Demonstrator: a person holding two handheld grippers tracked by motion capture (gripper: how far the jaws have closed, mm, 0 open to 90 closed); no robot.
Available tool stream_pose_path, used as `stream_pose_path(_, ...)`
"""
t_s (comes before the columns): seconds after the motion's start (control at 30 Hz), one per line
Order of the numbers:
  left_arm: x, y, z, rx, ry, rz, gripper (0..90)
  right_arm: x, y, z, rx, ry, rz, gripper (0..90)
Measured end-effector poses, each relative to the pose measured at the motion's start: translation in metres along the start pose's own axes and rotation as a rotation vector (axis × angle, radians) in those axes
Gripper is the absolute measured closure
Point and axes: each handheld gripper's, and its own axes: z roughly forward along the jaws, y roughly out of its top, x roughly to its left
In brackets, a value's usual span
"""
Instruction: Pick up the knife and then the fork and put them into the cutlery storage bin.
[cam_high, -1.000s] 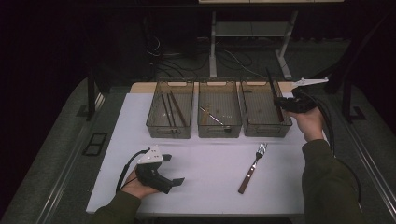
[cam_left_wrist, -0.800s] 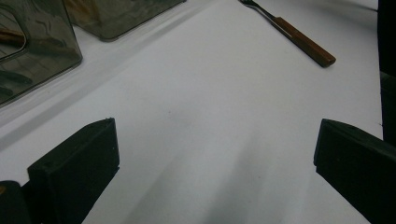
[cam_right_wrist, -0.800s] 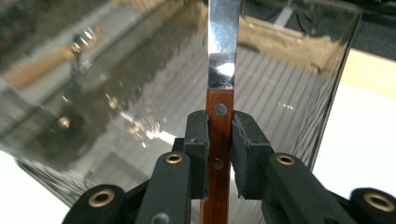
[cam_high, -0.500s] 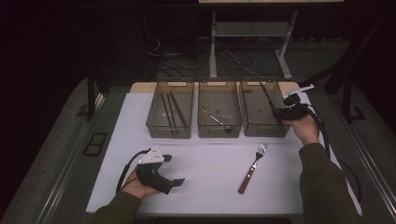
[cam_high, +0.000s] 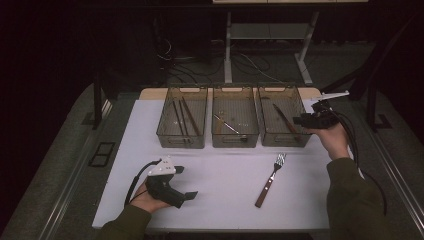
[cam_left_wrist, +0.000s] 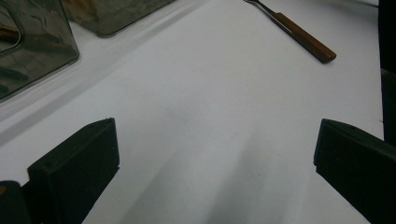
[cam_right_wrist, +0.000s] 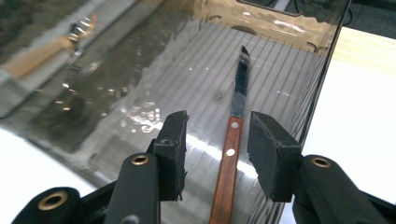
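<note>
A wooden-handled knife (cam_right_wrist: 239, 93) lies flat on the floor of the right bin (cam_high: 280, 90), also seen as a dark strip, the knife (cam_high: 285, 120). My right gripper (cam_right_wrist: 217, 135) hovers just above its handle. The jaws have just been opening and stand apart on either side of the handle, with the pads not pressing on it. In the high view the right gripper (cam_high: 301, 120) is at the bin's right edge. My left gripper (cam_high: 186, 182) rests at the table's front left, and in its own view the left gripper (cam_left_wrist: 215, 154) is wide open with nothing between its jaws.
A wooden-handled fork (cam_high: 272, 179) lies on the white table (cam_high: 225, 210) in front of the right bin; its handle, the fork (cam_left_wrist: 303, 38), reaches into the left gripper view. The left bin (cam_high: 182, 90) holds thin brown sticks, the middle bin (cam_high: 235, 90) a small metal utensil.
The right hand dipped toward the right bin, then drew slightly back to the right. The knife now lies flat in the bin. The left hand stayed still.
</note>
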Motion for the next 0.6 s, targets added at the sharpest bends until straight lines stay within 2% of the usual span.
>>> stream_pose_path(0.1, 0.000, 0.000, 0.000, 0.000, 0.000, 0.000, 0.0, 0.005, -0.004, -0.013, -0.028, 0.027, 0.000, 61.5)
stream_pose_path(0.2, 0.000, 0.000, 0.000, 0.002, 0.001, 0.001, 0.0, 0.011, -0.010, -0.025, -0.040, 0.061, 0.002, 68.4)
stream_pose_path(0.47, 0.000, 0.000, 0.000, 0.003, 0.005, -0.002, 0.0, 0.033, -0.031, -0.036, 0.015, 0.094, -0.105, 85.6)
stream_pose_path(0.6, 0.000, 0.000, 0.000, 0.003, 0.006, -0.002, 0.0, 0.039, -0.044, -0.034, 0.053, 0.117, -0.125, 89.7)
